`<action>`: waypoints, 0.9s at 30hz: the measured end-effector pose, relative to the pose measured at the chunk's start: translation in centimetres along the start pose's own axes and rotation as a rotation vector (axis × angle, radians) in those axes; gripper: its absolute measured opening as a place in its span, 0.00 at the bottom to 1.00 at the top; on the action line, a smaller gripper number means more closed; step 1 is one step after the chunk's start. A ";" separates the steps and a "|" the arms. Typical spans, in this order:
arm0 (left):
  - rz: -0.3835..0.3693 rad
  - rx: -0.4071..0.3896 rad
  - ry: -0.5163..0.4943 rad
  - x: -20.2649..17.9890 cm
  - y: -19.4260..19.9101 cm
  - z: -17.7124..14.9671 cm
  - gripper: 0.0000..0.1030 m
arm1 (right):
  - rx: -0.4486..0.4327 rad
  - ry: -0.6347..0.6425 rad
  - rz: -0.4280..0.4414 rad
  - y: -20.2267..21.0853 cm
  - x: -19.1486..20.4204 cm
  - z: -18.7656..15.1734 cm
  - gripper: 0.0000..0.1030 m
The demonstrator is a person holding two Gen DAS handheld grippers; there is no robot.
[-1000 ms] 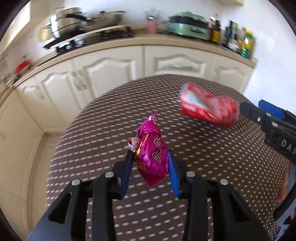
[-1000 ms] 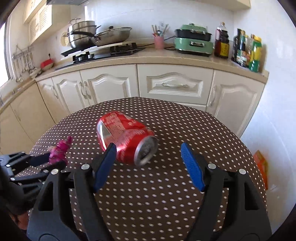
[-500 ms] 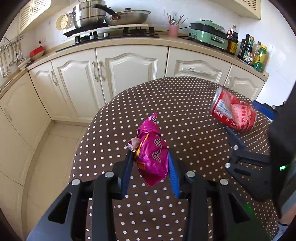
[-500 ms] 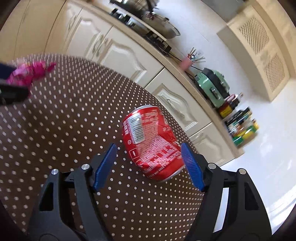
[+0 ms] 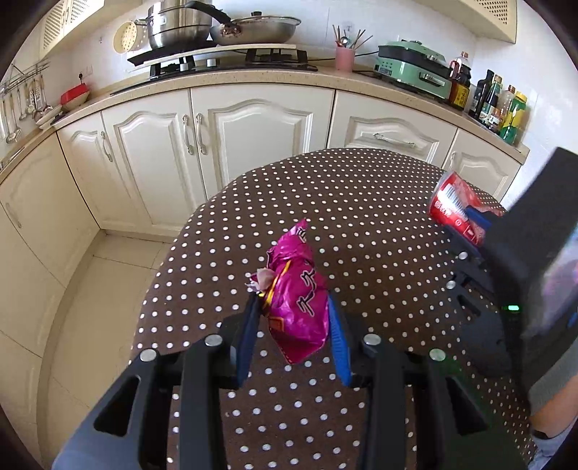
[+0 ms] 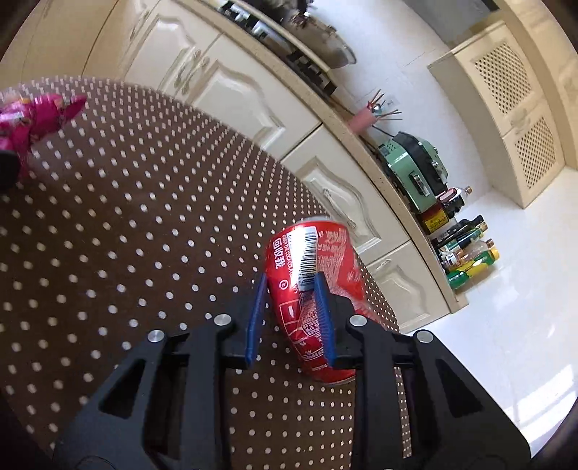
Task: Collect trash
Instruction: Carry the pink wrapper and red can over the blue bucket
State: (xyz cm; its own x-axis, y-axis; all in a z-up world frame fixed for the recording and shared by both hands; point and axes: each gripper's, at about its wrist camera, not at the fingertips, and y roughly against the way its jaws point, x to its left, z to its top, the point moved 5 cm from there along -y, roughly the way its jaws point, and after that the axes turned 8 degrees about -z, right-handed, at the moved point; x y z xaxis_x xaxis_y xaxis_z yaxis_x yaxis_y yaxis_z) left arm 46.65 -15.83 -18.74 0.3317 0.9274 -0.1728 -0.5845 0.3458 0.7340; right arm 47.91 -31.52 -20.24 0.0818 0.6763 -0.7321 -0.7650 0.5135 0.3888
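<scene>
My left gripper is shut on a crumpled magenta snack wrapper and holds it above the brown dotted table. My right gripper is shut on a dented red soda can, squeezing its side, tilted above the table's right edge. The can and the right gripper's black body show at the right of the left wrist view. The wrapper shows at the far left of the right wrist view.
Cream kitchen cabinets and a counter stand beyond the table, with a stove and pans, a pink utensil cup, a green appliance and bottles. Tiled floor lies to the left of the table.
My right gripper has closed on the can and dented it, rolling its view sideways. My left gripper keeps hold of the wrapper and has drawn back a little.
</scene>
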 end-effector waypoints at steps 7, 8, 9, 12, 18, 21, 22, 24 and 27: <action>0.001 -0.051 0.012 0.7 3.0 -0.3 0.35 | -0.064 -0.148 0.125 5.1 -2.2 0.9 0.24; 0.000 -0.058 0.014 0.8 3.5 -0.4 0.35 | -0.070 -0.168 0.155 6.1 -2.4 1.1 0.24; -0.001 -0.065 0.015 1.0 4.0 -0.5 0.35 | -0.079 -0.184 0.174 6.8 -2.5 1.4 0.24; 0.003 -0.089 0.020 1.6 5.9 -1.0 0.35 | -0.104 -0.218 0.234 9.6 -2.6 2.1 0.24; 0.017 -0.140 0.044 3.7 10.6 -2.8 0.35 | -0.137 -0.266 0.343 14.7 -1.6 3.4 0.24; 0.035 -0.161 0.059 5.3 13.0 -4.0 0.35 | -0.156 -0.294 0.402 17.1 -1.2 4.2 0.24; 0.042 -0.169 0.066 5.9 13.8 -4.4 0.35 | -0.165 -0.294 0.406 18.2 -0.9 4.6 0.24; 0.047 -0.181 0.076 6.8 15.2 -5.1 0.35 | -0.181 -0.303 0.425 19.8 -0.5 5.1 0.24; 0.058 -0.195 0.095 8.2 16.8 -6.0 0.35 | -0.199 -0.286 0.445 22.1 1.0 6.0 0.24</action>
State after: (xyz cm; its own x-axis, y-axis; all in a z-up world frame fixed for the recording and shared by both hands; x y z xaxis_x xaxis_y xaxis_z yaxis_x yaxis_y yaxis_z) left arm 35.06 -1.51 -11.77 0.2275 0.9528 -0.2012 -0.7360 0.3035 0.6051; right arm 34.91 -16.30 -9.02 -0.1271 0.9353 -0.3301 -0.8687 0.0557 0.4922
